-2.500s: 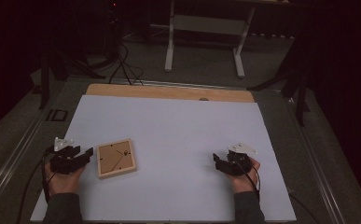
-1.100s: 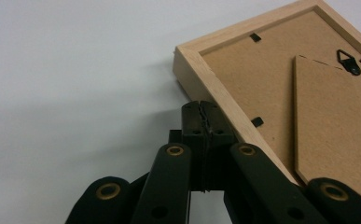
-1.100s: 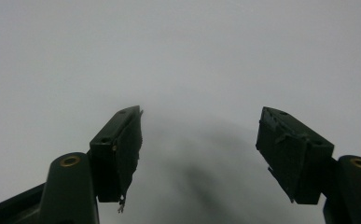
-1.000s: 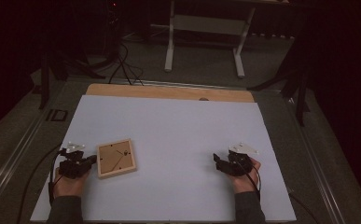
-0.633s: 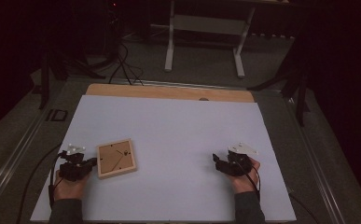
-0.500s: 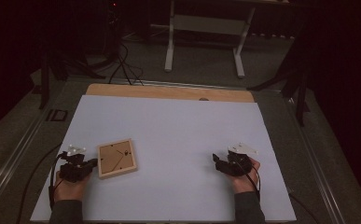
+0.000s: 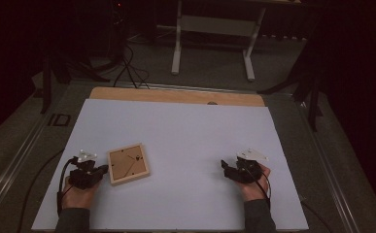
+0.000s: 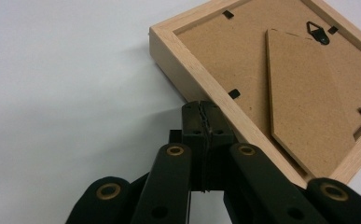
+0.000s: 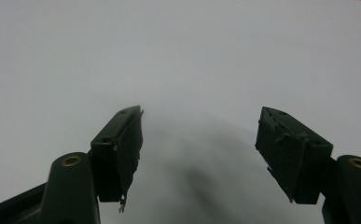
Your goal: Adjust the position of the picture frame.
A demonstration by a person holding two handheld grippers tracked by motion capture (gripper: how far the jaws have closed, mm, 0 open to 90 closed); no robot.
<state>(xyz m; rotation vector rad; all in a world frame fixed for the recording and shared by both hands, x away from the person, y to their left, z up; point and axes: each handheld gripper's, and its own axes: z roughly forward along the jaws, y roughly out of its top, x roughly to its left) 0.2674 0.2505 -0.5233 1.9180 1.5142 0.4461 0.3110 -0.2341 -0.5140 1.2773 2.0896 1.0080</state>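
Observation:
A small wooden picture frame [image 7: 128, 163] lies face down on the white table top [image 7: 190, 131], at the near left. Its brown backing board, stand flap and hanger face up [image 8: 281, 79]. My left gripper [image 7: 104, 169] sits just left of the frame. It is shut, with nothing between its jaws, and the closed tips [image 8: 201, 112] touch the frame's wooden edge near one corner. My right gripper [image 7: 226, 167] rests at the near right, well away from the frame. Its jaws stand open over bare white surface [image 9: 199, 140].
A wooden strip [image 7: 176, 95] runs along the table's far edge. Beyond it stand a white desk frame [image 7: 212, 24] and loose cables [image 7: 127, 68] on the dark floor. A cable [image 7: 40, 184] trails off the table's left side.
My left gripper has dropped nearer the front edge and edged right against the frame, which has shifted a little to the right. The right gripper has stayed still.

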